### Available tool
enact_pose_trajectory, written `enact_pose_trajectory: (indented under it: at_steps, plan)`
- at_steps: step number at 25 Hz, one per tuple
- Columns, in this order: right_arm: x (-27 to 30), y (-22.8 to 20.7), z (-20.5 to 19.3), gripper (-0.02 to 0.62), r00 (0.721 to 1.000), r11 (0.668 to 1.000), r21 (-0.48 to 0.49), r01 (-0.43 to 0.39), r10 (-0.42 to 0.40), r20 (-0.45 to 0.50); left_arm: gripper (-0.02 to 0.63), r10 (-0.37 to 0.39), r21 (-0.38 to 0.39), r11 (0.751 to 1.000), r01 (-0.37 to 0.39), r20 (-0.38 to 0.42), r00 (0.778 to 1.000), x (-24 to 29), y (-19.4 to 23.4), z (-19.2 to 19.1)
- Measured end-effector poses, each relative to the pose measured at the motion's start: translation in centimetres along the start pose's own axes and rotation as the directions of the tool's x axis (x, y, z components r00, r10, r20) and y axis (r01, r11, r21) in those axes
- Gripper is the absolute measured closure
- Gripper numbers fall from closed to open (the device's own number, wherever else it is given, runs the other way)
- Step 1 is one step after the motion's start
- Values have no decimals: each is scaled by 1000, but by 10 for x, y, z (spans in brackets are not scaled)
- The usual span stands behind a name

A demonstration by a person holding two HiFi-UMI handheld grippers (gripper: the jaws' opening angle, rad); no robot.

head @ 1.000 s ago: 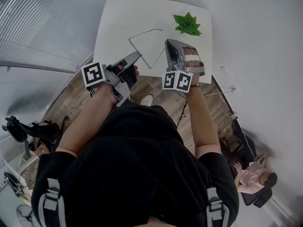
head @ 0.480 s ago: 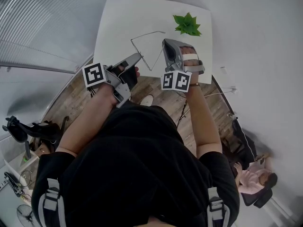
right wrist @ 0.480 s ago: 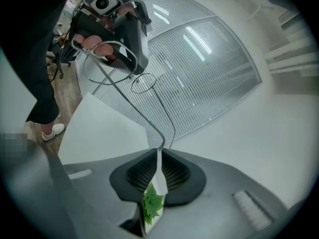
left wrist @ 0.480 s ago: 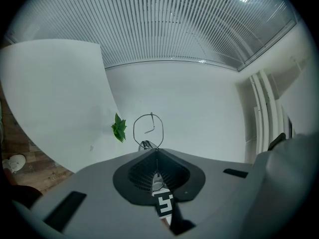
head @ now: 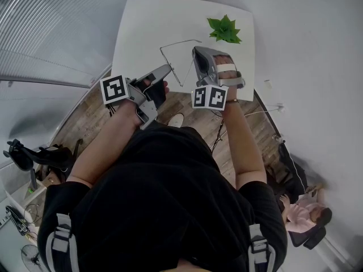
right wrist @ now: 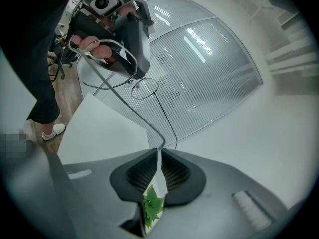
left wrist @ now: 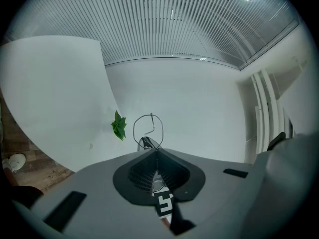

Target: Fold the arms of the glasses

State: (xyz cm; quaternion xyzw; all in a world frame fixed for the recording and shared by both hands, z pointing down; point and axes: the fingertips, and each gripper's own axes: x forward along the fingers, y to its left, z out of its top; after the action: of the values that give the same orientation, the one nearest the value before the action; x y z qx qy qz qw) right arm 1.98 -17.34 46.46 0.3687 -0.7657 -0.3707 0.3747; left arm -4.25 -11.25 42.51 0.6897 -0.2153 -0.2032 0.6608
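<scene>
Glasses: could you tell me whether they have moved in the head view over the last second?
Yes, slightly: the glasses have shifted right, toward the plant.

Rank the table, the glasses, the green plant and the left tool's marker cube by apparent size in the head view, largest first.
1. table
2. glasses, by outline
3. green plant and left marker cube look alike; the cube is nearer the camera, so unranked.
</scene>
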Motion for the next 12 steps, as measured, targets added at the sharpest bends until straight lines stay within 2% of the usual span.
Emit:
enact_pose_trajectory:
  at_steps: [12]
  plan:
    - [1, 2, 10, 557, 1000, 1000, -20, -6, 7, 27, 592, -6, -7, 1000, 6, -39, 999, 4, 0, -7]
